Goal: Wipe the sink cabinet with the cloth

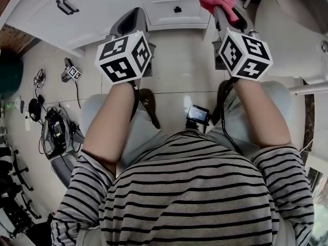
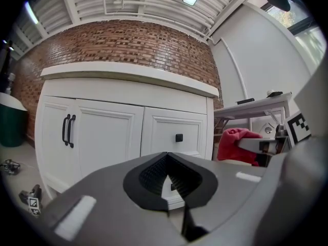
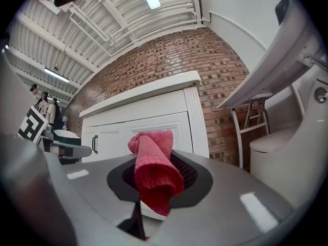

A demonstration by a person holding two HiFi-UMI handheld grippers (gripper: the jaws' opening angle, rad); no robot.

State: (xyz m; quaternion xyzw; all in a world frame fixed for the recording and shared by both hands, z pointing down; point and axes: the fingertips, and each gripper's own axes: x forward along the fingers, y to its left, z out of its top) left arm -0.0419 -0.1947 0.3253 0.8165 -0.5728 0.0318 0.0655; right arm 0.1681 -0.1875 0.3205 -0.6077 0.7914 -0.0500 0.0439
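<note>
The white sink cabinet (image 1: 102, 4) stands ahead of me, with black door handles (image 2: 68, 130) and a black drawer knob (image 2: 179, 137). A red cloth (image 3: 154, 170) is pinched in my right gripper (image 1: 219, 5), which is shut on it and held just in front of the cabinet's right end (image 3: 192, 122). The cloth (image 1: 215, 0) bunches up past the jaw tips. My left gripper (image 1: 134, 20) is shut with nothing in it, a short way from the cabinet's drawer front (image 1: 177, 8).
A white toilet (image 1: 287, 29) sits to the right of the cabinet. Cables and small devices (image 1: 54, 129) lie on the tiled floor at the left, beside a dark green bin (image 2: 11, 121). A brick wall (image 2: 128, 47) rises behind the cabinet.
</note>
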